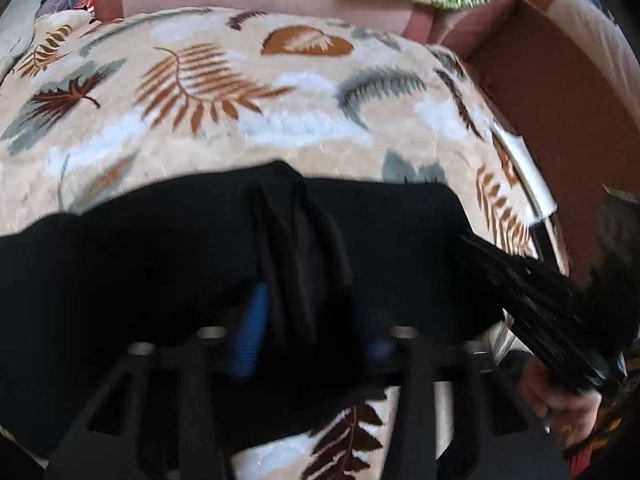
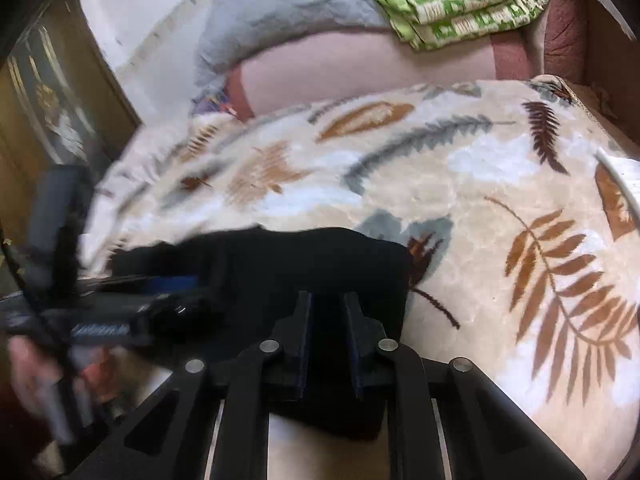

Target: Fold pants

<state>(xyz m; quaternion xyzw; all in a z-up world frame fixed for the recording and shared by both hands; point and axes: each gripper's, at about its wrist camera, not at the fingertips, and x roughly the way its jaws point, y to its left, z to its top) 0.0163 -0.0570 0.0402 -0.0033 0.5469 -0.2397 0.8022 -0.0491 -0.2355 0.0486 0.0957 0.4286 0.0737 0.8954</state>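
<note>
Black pants point(image 1: 120, 264) lie across the near part of a leaf-patterned blanket point(image 1: 280, 112). My left gripper point(image 1: 316, 320) pinches a raised ridge of the black cloth between its blue pads point(image 1: 252, 328). In the right wrist view, a folded end of the pants point(image 2: 248, 256) lies on the blanket point(image 2: 480, 184). There my right gripper point(image 2: 328, 312) has its jaws close together with black cloth between them. The other gripper shows blurred at each view's edge: the right gripper point(image 1: 540, 300) with a hand point(image 1: 560, 396), and the left gripper point(image 2: 140, 304).
A folded green patterned cloth point(image 2: 460, 4) and a grey cloth point(image 2: 280, 16) lie at the far side on a pink sheet point(image 2: 360, 68). A brown board point(image 1: 552, 92) stands along the blanket's right side. A wooden cabinet point(image 2: 52, 92) stands at the left.
</note>
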